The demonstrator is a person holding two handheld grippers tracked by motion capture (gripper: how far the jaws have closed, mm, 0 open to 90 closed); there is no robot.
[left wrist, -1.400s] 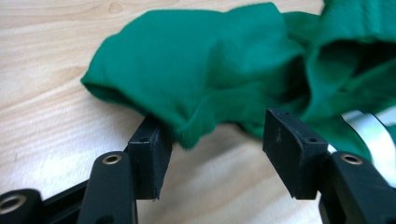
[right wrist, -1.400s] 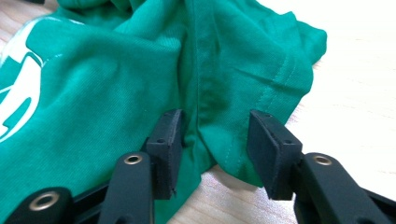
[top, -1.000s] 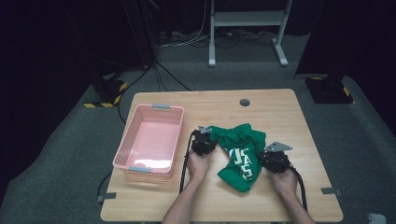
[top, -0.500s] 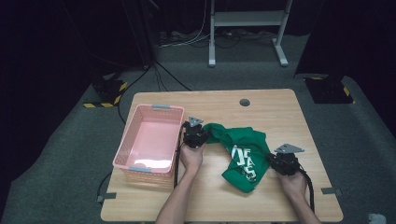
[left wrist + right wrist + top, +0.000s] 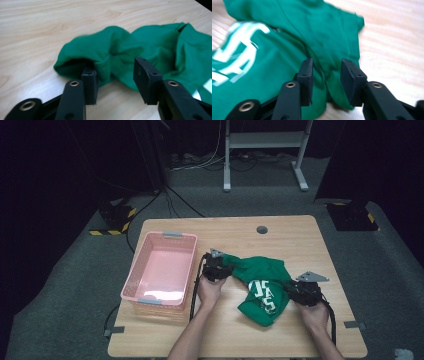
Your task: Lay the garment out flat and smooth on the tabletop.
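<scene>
A green T-shirt (image 5: 265, 275) with a white print lies crumpled on the wooden table (image 5: 280, 235). My left gripper (image 5: 220, 265) is at the shirt's left end. In the left gripper view its jaws (image 5: 116, 80) have just been opening and stand apart, with a fold of green cloth (image 5: 150, 45) loose between them. My right gripper (image 5: 295, 287) is at the shirt's right edge. Its jaws (image 5: 325, 80) have also just been opening, and a ridge of the shirt (image 5: 287, 37) lies between the pads without being pinched.
A pink plastic basket (image 5: 134, 270) stands on the table's left side, close to my left hand. A round cable hole (image 5: 262, 229) sits near the table's far edge. Bare wood lies behind and in front of the shirt. Cables trail from both grippers.
The two hands have drawn slightly apart and the shirt has spread sideways between them. It now lies slack on the table.
</scene>
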